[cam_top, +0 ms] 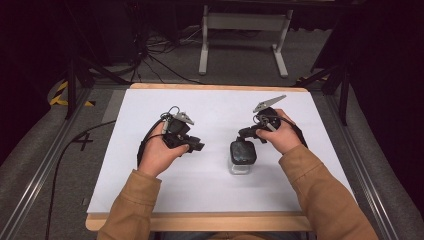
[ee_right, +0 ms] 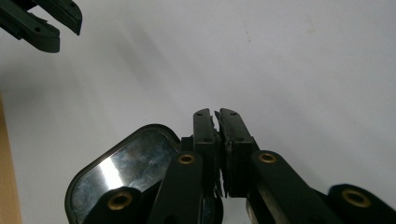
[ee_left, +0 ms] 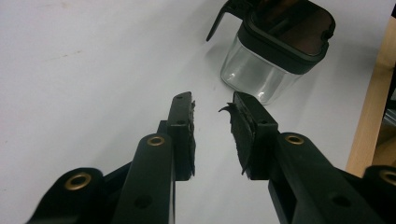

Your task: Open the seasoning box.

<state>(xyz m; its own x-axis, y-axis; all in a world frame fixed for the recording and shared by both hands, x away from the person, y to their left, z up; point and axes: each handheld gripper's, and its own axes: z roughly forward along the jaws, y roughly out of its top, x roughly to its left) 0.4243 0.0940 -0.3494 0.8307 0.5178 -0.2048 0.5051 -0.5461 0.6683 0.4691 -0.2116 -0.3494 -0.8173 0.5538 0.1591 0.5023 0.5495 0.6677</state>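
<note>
Clear jar (cam_top: 242, 159) with a dark lid (cam_top: 243, 152) stands upright on the white table (cam_top: 215, 190), right of centre, between the two hands. Right hand-held gripper (cam_top: 243, 133) sits just behind the jar, low over its far edge; in the right gripper view its jaws are pressed together with nothing visible between them, the lid (ee_right: 122, 171) just below and beside them. Whether it touches the jar cannot be told. Left hand-held gripper (cam_top: 198, 146) is left of the jar, apart from it, pointing towards it; its jaws stand partly apart, narrow gap, nothing between them. In the left gripper view the jar (ee_left: 261, 70) is ahead of the jaw tips, untouched.
</note>
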